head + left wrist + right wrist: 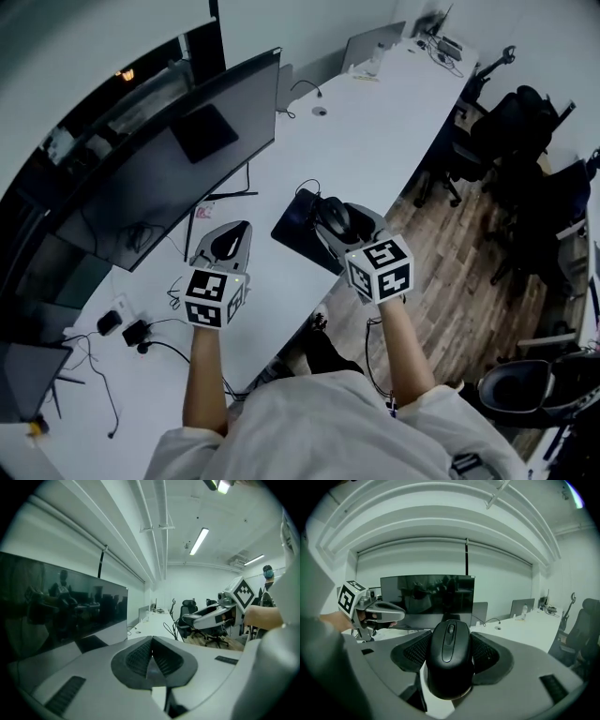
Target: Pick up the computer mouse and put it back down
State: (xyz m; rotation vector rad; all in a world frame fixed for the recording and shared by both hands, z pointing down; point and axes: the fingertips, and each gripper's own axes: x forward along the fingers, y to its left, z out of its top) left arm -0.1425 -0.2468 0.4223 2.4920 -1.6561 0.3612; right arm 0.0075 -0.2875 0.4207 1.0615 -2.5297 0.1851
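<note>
A black computer mouse sits between the two dark pads of my right gripper, which is shut on its sides and carries it off the desk. From the head view the mouse hangs over the dark mouse pad near the desk's front edge. My left gripper has its pads pressed together with nothing between them; it hovers over the white desk at the left, in front of the wide curved monitor.
Cables, a black adapter and a small device lie on the desk near the left. A laptop and clutter sit at the desk's far end. Office chairs stand on the wooden floor to the right.
</note>
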